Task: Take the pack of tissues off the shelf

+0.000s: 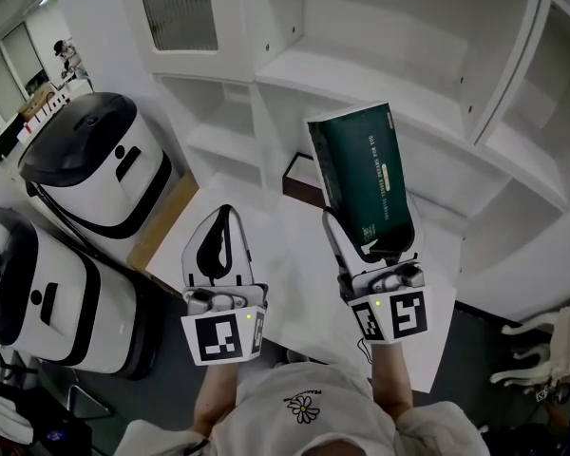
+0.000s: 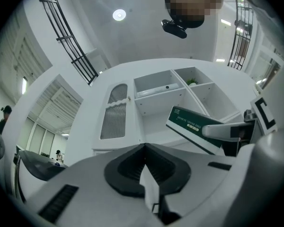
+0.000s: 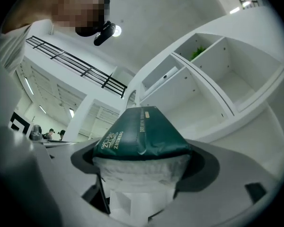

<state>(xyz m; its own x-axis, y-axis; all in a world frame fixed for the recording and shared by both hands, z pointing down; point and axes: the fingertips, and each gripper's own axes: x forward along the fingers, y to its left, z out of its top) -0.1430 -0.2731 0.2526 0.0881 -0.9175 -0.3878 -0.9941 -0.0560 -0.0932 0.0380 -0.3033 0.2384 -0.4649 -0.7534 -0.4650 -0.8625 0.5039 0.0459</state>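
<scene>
Jaws of left gripper (image 1: 224, 218) pressed together, nothing between them, right gripper (image 1: 372, 243) spread wide and clamped on lower end of tissue pack (image 1: 359, 164), pack dark green, upright, top leaning slightly left, held in air before white shelf (image 1: 408, 74)

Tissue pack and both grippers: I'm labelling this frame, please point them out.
tissue pack (image 1: 361, 169): head view, on its dark green face.
right gripper (image 1: 372, 240): head view, between its jaws, clamped on the pack's lower end.
left gripper (image 1: 225, 218): head view, at its closed, empty jaw tips.
</scene>
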